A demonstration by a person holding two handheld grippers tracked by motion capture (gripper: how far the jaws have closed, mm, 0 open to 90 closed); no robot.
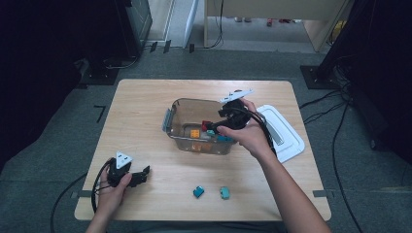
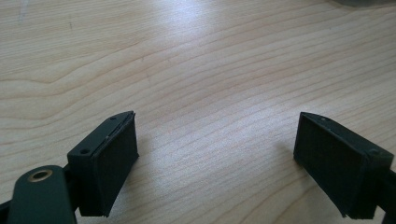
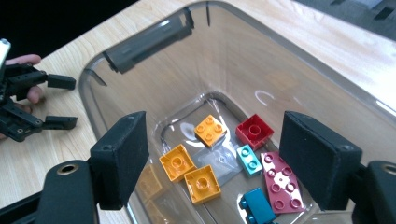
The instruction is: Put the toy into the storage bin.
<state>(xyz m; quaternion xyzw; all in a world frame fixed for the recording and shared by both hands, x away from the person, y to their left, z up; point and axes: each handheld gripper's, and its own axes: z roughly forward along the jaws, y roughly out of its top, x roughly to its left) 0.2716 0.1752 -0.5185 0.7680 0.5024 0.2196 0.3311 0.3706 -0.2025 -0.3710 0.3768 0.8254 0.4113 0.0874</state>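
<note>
- Left gripper (image 1: 144, 171): matte black, a grey three-cornered plate on top, black cable looping off its rear.
- Right gripper (image 1: 212, 127): black, grey plate, brass-ringed screw holes beside square black pads (image 3: 122, 156).
- Forearms bare, no sleeves.

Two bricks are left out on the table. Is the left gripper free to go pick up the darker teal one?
Probably yes. The left gripper rests on the table with jaws open and nothing between them, and bare wood lies between it and the darker teal brick.

- left gripper (image 1: 142, 174) — jaws wide apart, nothing between them; held low, pointing level
- right gripper (image 3: 215, 158) — jaws spread, empty; tilted downward, forearm reaching forward
</note>
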